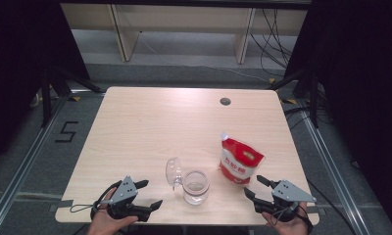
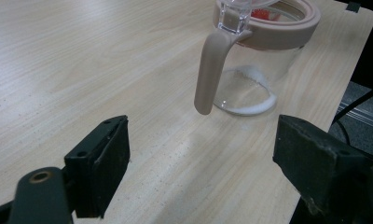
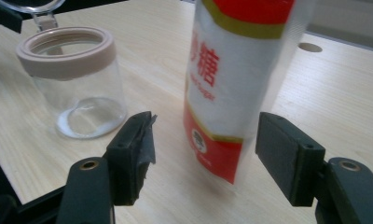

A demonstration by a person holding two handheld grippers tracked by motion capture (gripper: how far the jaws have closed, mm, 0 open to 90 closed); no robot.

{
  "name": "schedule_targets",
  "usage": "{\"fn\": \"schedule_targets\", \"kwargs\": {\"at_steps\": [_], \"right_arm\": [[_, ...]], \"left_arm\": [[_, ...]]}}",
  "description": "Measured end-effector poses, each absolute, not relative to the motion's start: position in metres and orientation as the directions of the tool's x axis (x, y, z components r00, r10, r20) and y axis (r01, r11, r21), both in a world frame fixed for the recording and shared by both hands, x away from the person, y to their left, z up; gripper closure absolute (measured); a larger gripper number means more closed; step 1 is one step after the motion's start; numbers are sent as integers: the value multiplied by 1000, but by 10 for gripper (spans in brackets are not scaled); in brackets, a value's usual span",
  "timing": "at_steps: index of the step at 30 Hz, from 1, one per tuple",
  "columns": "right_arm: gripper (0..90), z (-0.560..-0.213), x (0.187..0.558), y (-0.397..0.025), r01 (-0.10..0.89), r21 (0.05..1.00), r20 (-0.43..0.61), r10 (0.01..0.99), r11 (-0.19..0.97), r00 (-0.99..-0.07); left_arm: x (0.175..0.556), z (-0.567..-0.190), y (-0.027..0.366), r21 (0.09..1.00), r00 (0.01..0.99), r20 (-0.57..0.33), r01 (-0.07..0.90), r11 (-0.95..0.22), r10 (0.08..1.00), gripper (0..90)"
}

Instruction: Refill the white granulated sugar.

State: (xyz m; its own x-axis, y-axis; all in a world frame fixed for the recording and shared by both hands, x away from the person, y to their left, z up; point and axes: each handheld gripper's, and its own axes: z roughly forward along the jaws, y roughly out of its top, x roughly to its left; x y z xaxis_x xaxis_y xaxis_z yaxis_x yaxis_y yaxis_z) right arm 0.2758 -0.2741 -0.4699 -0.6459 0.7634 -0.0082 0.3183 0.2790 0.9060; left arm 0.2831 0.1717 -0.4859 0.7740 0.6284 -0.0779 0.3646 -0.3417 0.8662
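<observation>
Both tongs gape wide, holding nothing: left tongs [image 1: 144, 194] at the frame's lower left, right tongs [image 1: 256, 186] lower right. Between them on the table [image 1: 150, 122] stand an open-lidded glass jar [image 1: 195, 187] and a red-and-white sugar pouch [image 1: 240, 161].

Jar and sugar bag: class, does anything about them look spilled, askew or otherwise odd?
Nothing looks spilled or damaged. The clear jar stands upright with its hinged lid flipped open and a thin ring of white powder on its bottom. The red and white sugar bag stands beside it, apart. Both grippers are open, holding nothing.
</observation>
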Motion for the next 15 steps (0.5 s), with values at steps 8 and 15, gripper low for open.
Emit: {"fn": "schedule_targets", "kwargs": {"at_steps": [8,15], "right_arm": [[346,-473,281,-279,328,905,-12,787,271,-617],[333,-477,291,-280,302,914,-21,773,272,-634]], "left_arm": [[283,-486,171,866,770,-80,368,-339,633,183],[284,-487,171,863,774,-83,370,-343,628,180]]}}
